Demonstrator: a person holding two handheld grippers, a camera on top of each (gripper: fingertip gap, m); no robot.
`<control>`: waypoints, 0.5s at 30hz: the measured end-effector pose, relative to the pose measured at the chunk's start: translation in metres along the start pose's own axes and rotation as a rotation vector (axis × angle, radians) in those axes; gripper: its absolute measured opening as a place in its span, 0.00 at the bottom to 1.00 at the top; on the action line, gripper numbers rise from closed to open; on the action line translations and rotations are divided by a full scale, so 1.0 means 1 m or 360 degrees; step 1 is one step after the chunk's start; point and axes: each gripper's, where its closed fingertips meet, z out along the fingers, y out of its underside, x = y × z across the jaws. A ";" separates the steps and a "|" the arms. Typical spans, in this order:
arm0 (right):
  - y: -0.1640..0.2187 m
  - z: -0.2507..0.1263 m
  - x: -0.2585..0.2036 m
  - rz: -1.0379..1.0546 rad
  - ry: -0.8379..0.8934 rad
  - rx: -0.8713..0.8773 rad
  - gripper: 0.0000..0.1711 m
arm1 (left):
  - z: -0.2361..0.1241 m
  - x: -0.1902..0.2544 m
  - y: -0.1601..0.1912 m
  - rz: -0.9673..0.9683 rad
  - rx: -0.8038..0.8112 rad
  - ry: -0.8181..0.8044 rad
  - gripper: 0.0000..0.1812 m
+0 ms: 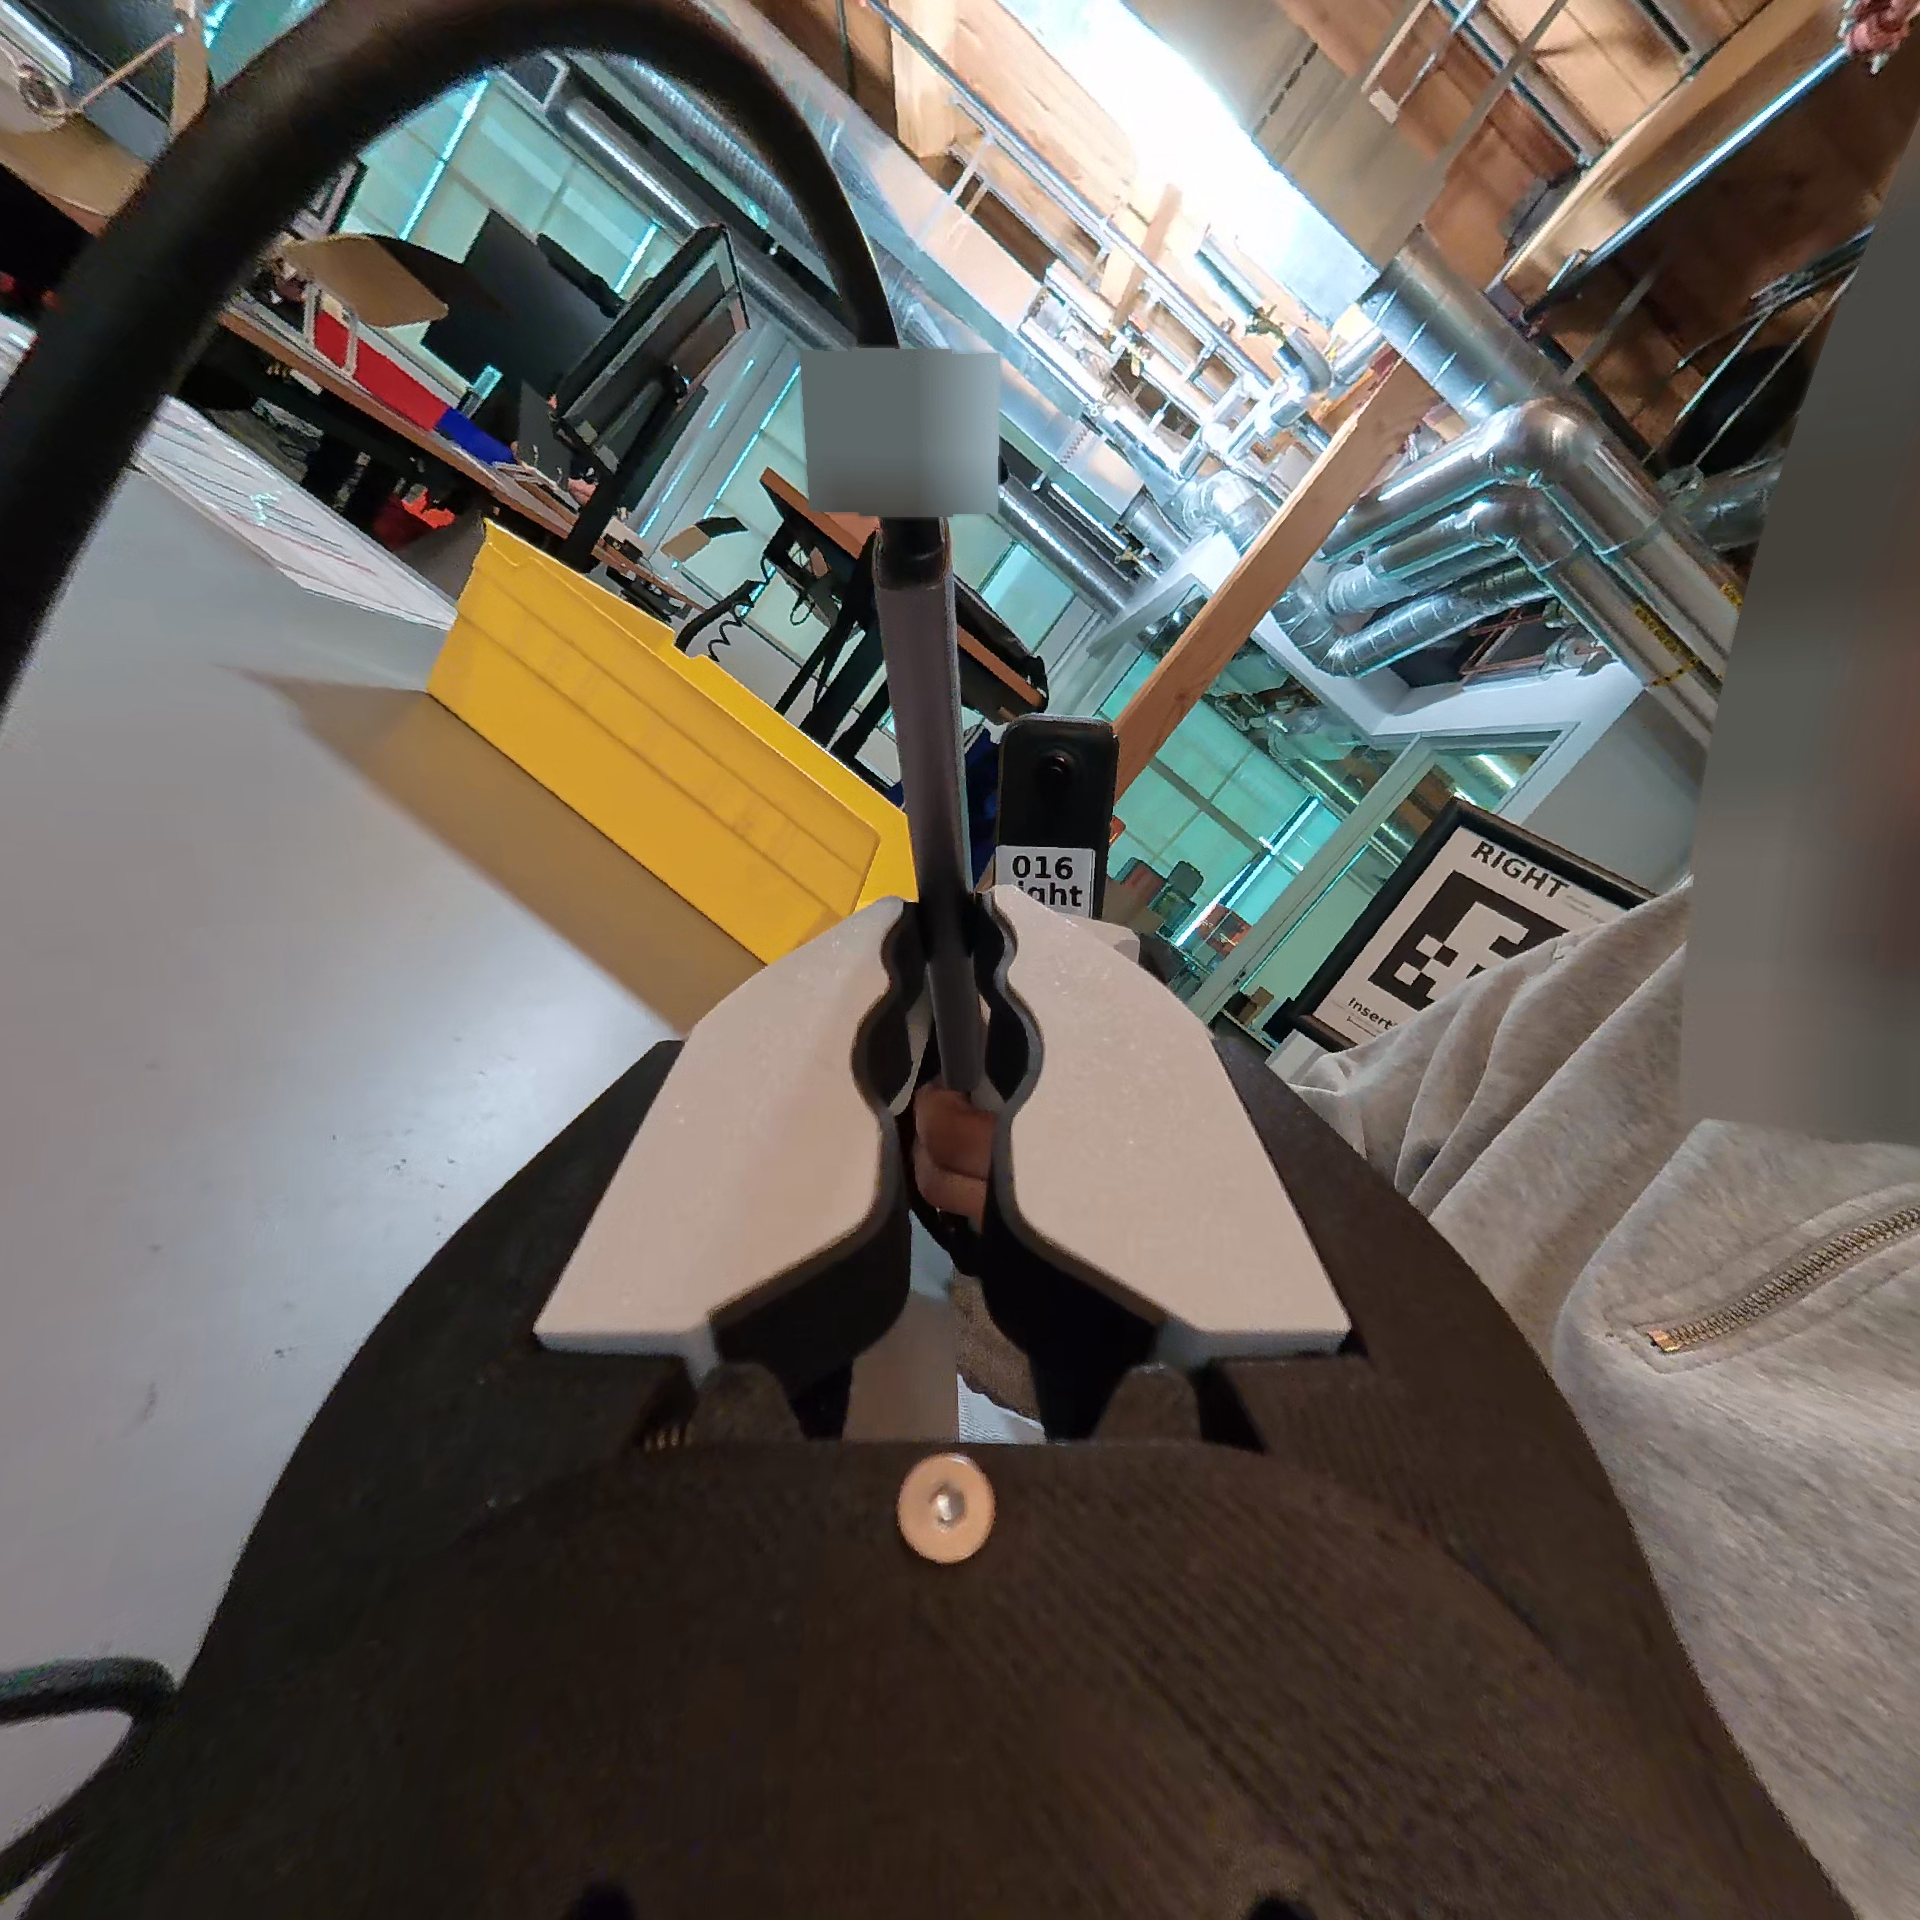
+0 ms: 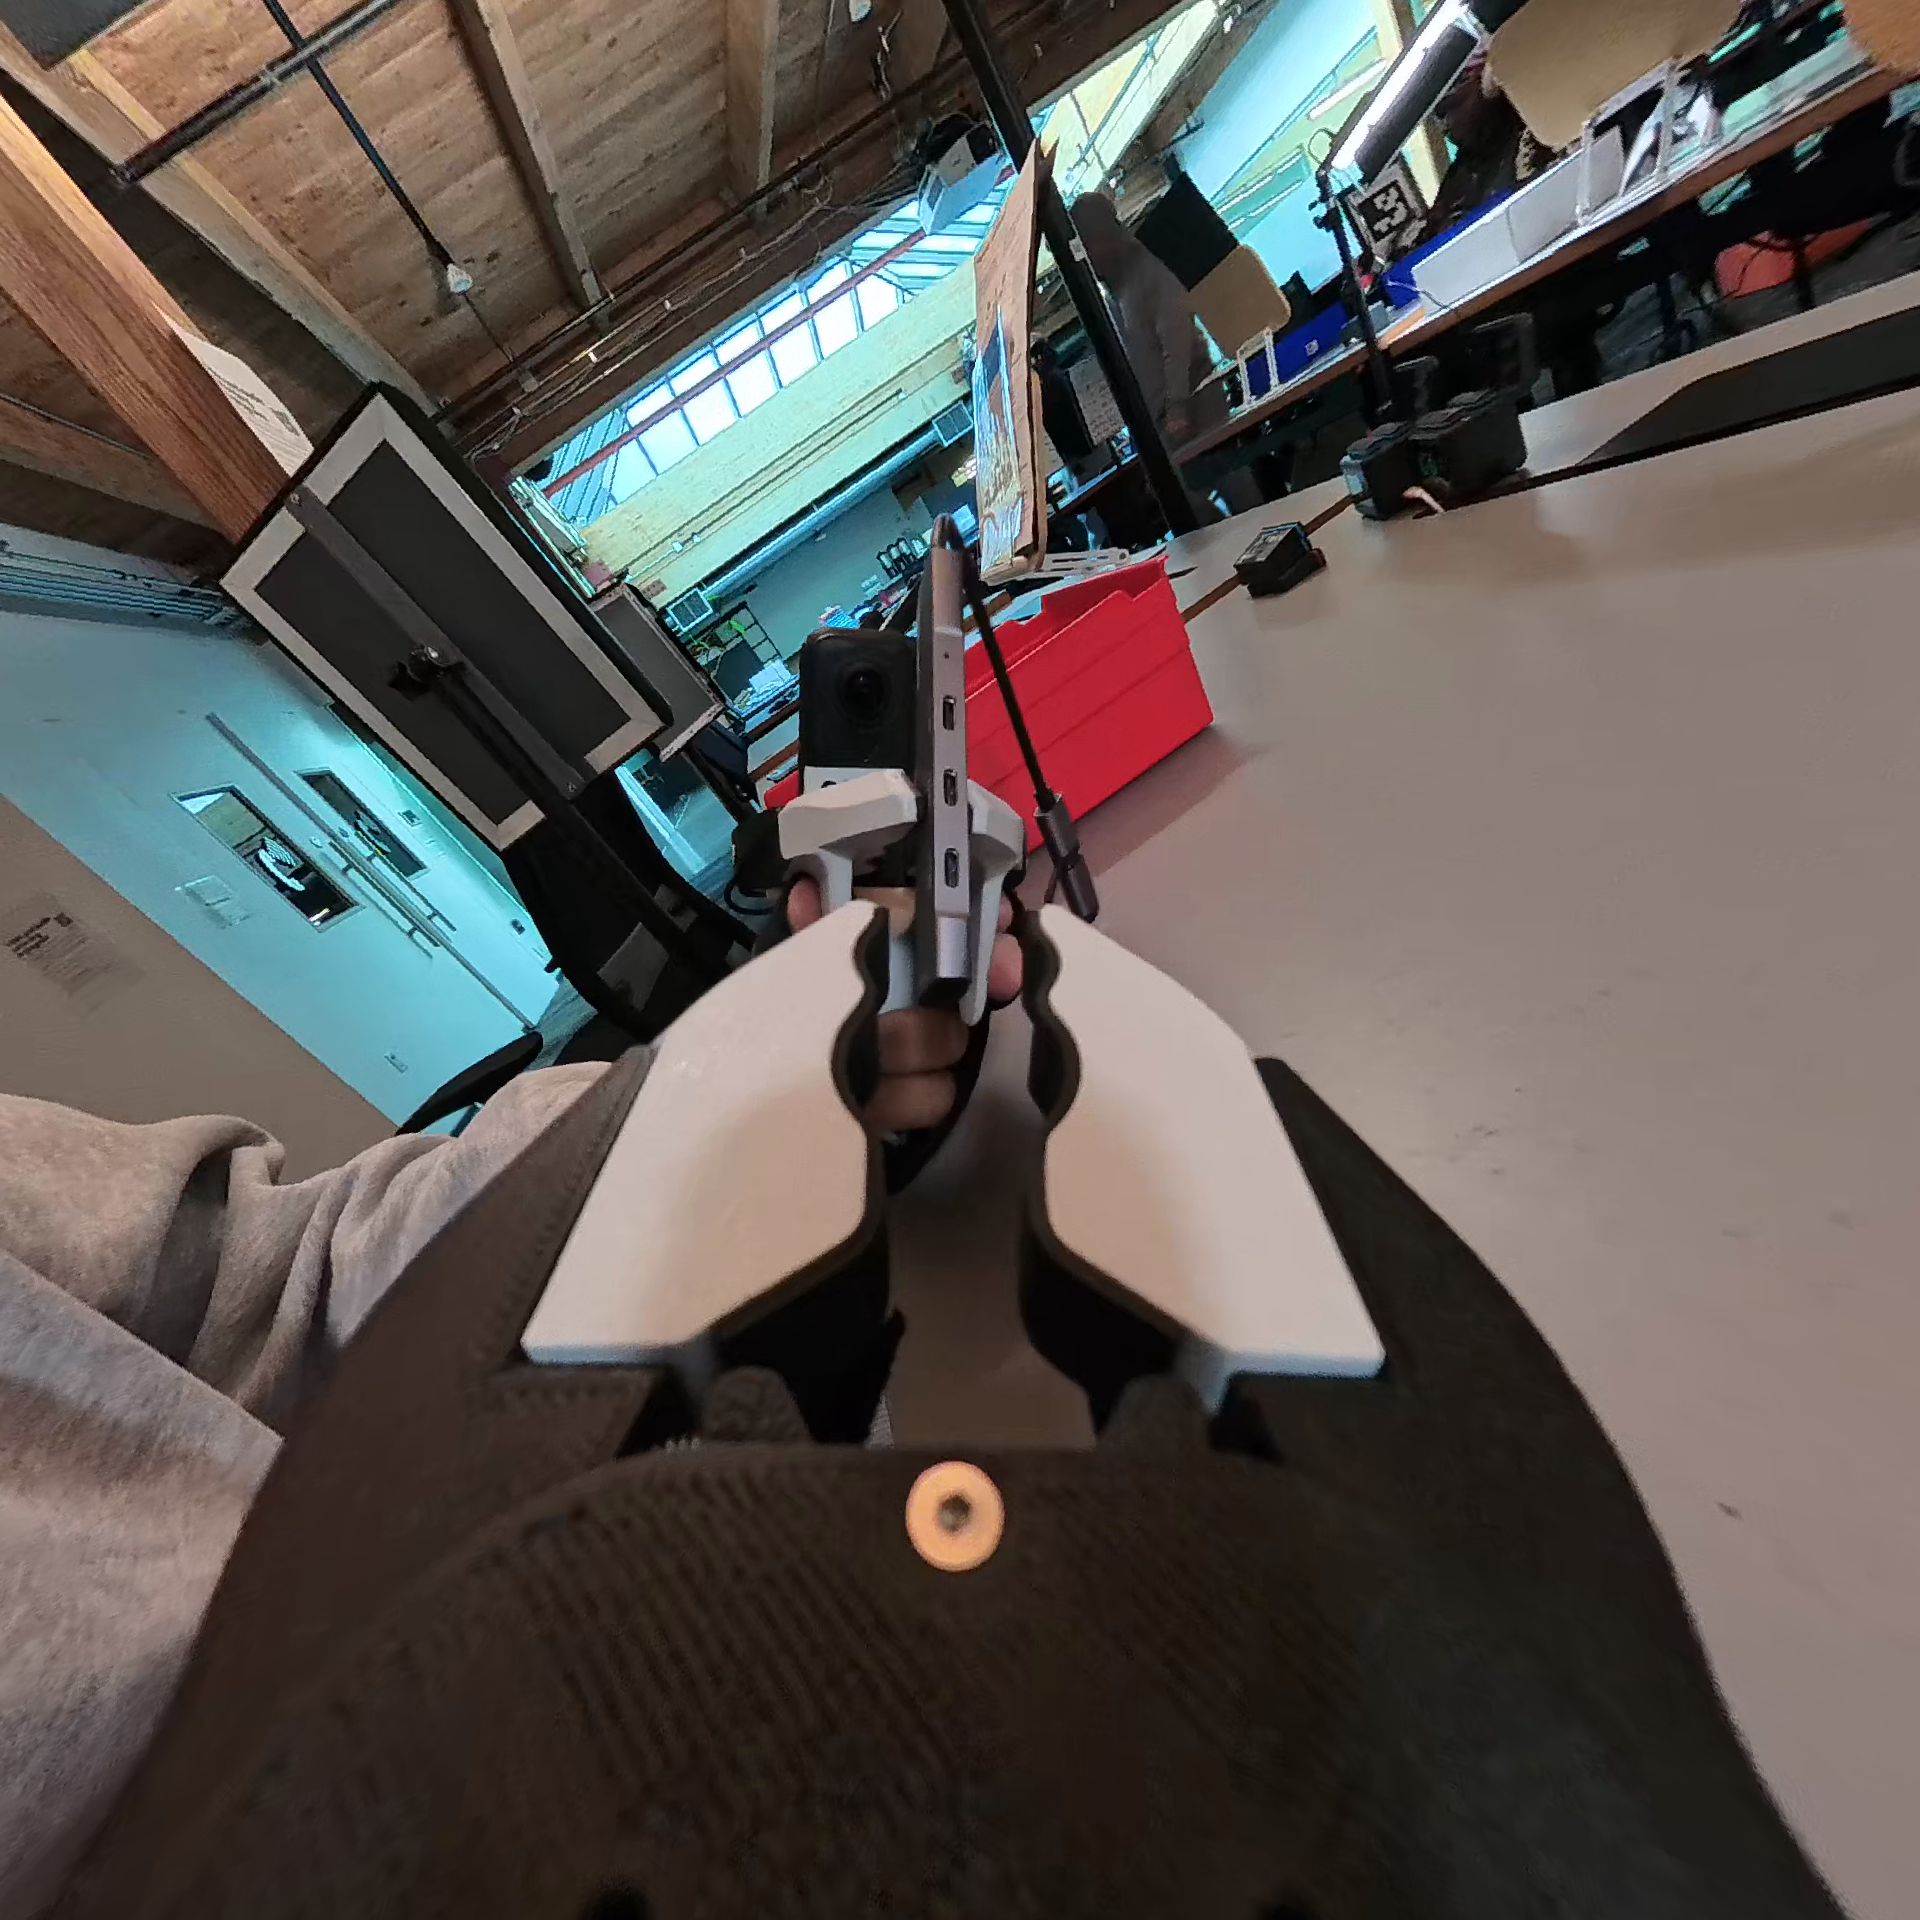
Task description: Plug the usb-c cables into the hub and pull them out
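Observation:
My left gripper [image 1: 951, 925] is shut on a slim grey hub [image 1: 930, 727], which stands up edge-on from its fingers. A black cable [image 1: 852, 260] arcs from the hub's top over to the left. In the right wrist view the hub [image 2: 948, 748] shows several ports along its edge, clamped by the left gripper [image 2: 925, 826]. The cable's grey plug [image 2: 1070, 862] hangs free to the right of the hub. My right gripper [image 2: 961, 935] is open, with the hub's near end between its fingertips and no contact visible.
A yellow bin [image 1: 644, 727] stands on the grey table [image 1: 260, 1039] beyond the left gripper. A red bin [image 2: 1081, 686] and small black boxes [image 2: 1283, 556] lie farther along the table [image 2: 1558, 935]. A grey sleeve [image 1: 1558, 1195] is at the right. Less than 4 cm separates the two grippers' tips.

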 end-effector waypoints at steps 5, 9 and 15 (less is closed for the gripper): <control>0.003 -0.001 0.005 0.0121 -0.0011 -0.0012 0.15 | 0.002 -0.006 0.006 -0.0011 -0.0033 -0.0027 0.05; 0.003 0.000 0.008 0.0142 -0.0004 -0.0004 0.15 | 0.004 -0.007 0.010 0.0000 -0.0073 -0.0043 0.05; -0.008 -0.007 0.011 0.0072 0.0028 0.0054 0.14 | -0.001 -0.016 0.006 -0.0011 -0.0034 -0.0115 0.05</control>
